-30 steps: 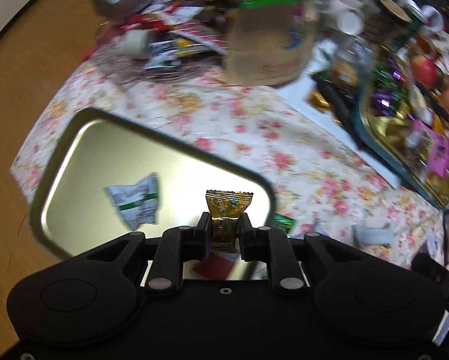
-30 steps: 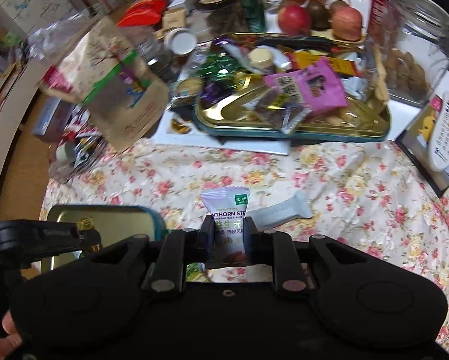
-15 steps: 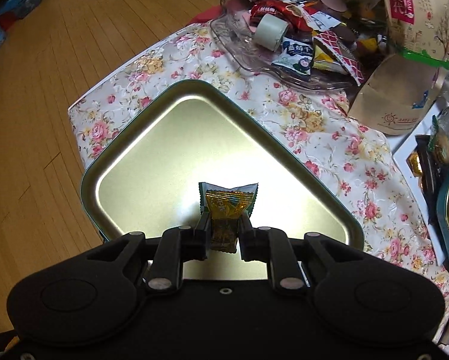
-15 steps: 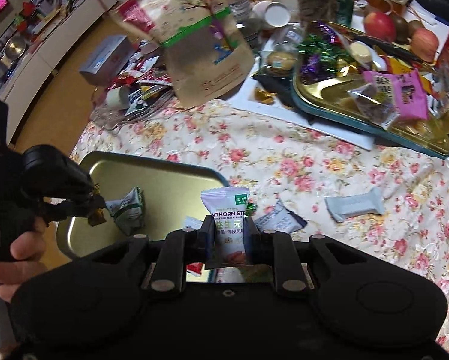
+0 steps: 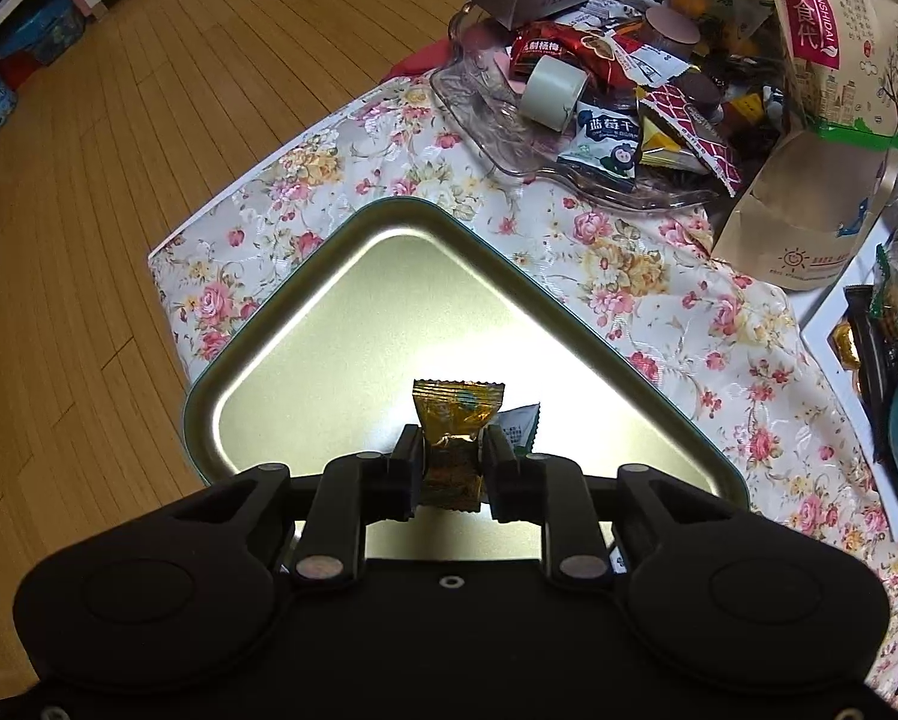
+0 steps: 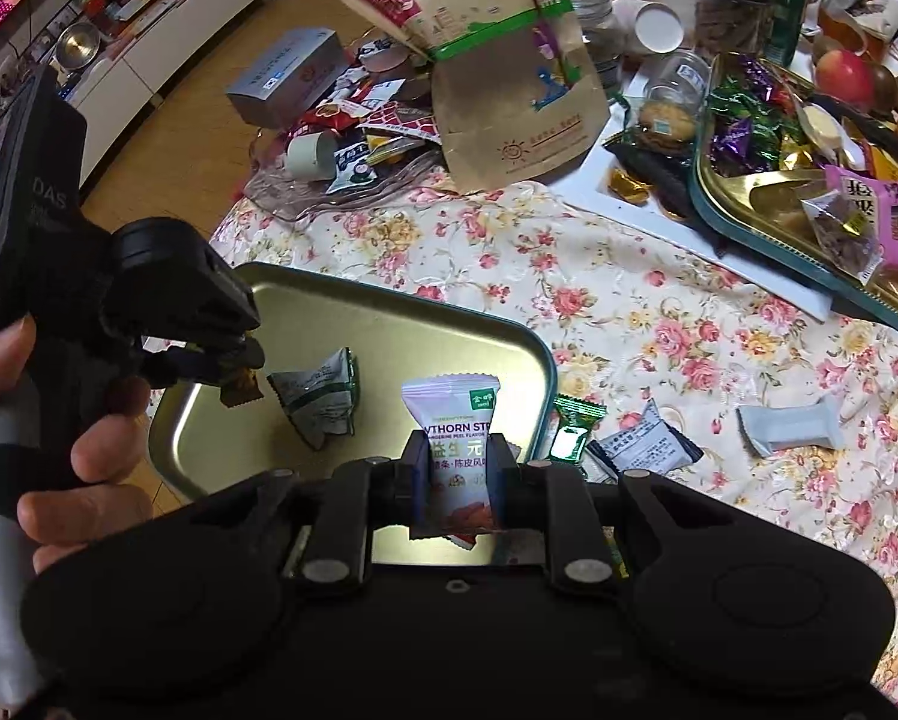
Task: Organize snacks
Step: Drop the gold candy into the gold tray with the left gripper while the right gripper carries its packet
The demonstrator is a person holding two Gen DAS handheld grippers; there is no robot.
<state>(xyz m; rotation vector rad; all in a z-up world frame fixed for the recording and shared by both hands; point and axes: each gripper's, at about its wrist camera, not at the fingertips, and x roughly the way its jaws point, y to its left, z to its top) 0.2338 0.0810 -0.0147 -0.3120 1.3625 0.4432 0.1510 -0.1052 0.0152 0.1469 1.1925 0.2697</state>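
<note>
My left gripper [image 5: 452, 456] is shut on a gold-wrapped candy [image 5: 455, 420] and holds it over the gold metal tray [image 5: 305, 324]. In the right wrist view the left gripper [image 6: 242, 375] hangs just above the tray [image 6: 389, 324], next to a white-and-green packet [image 6: 320, 399] lying in it. That packet peeks out behind the candy in the left wrist view [image 5: 518, 423]. My right gripper [image 6: 456, 468] is shut on a white hawthorn strip packet [image 6: 455, 420] above the tray's near right part.
Loose snacks lie on the floral cloth right of the tray: a green candy [image 6: 572, 429], a grey-blue packet [image 6: 644, 447], a grey bar [image 6: 791, 426]. A clear dish of snacks [image 5: 575, 114], a kraft bag [image 6: 503, 60] and a second full tray [image 6: 809, 180] stand beyond.
My left gripper has shifted over the tray with the gold candy; the packet now shows at its right. My right gripper has come closer to the tray with its packet.
</note>
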